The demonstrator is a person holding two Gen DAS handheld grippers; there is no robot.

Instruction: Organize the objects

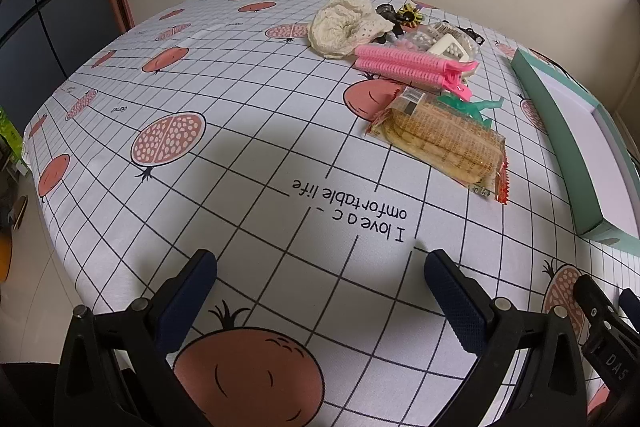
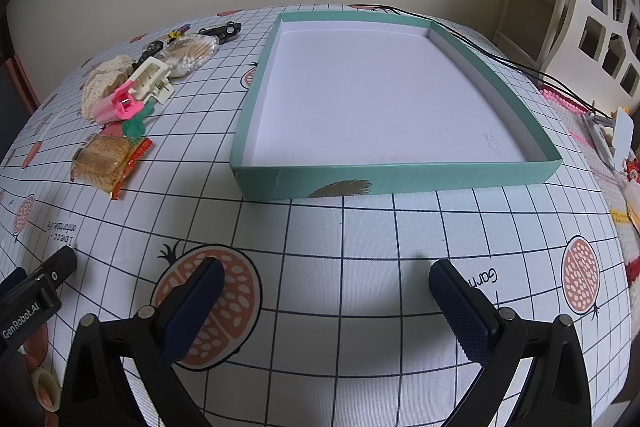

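Tablecloth [image 2: 360, 227]; tray [image 2: 400, 179] interior right-view only

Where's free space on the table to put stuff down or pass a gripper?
The teal box is empty inside, the biggest free patch. Bare cloth lies between both open grippers, left and right, and the box's near wall, and left of the snack packet. Crowded: the far-left pile around the pink hair rollers, cream scrunchie and cotton swabs.

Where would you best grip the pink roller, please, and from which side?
Grip the pink roller across its long ribbed barrel, coming from above with the left gripper. It lies flat, its clip end crowded by other items, so mid-barrel looks freest.
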